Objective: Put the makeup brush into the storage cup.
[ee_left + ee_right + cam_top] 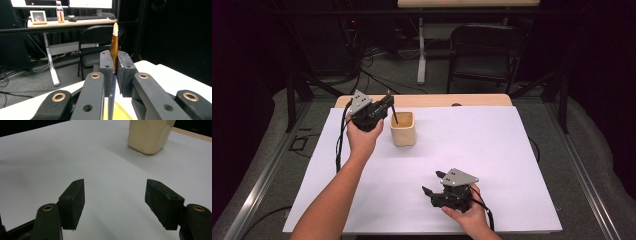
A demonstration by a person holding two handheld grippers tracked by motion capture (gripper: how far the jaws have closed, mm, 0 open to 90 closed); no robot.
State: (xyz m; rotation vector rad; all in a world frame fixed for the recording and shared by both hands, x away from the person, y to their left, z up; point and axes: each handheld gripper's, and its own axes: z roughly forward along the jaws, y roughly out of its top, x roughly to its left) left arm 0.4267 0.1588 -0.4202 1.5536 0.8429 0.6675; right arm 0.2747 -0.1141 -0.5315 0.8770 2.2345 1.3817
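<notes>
On the white table sheet (472, 150), no readable writing or brand anywhere; bottle label and framed pic on the far desk in the left gripper view were too small to read.

L hand (361, 137): forearm came in from bottom left, reaching fwd and angled toward the far left part of the sheet, wrist raised, grey plate on top. Left gripper (388, 104) sat just beside and above the beige cup (403, 129), pointing toward its rim. Jaws were clamped tight on a thin pen-like stick (114, 47): brown/gold upper section w/ pale tip rising past the pads, dark lower shaft running down betw. the jaws. High view showed the stick's dark lower end angled down into the cup opening; can't tell if it touched the cup wall or bottom.

R hand (467, 210): near the bottom edge of the sheet, right of centre, held low, well apart from the cup. Right gripper (432, 182) pointed left/fwd across the sheet, jaws spread wide, nothing betw. them, pads holding nothing. Right gripper view had the cup (149, 135) farther off, upright on the sheet, near its far left area.
</notes>
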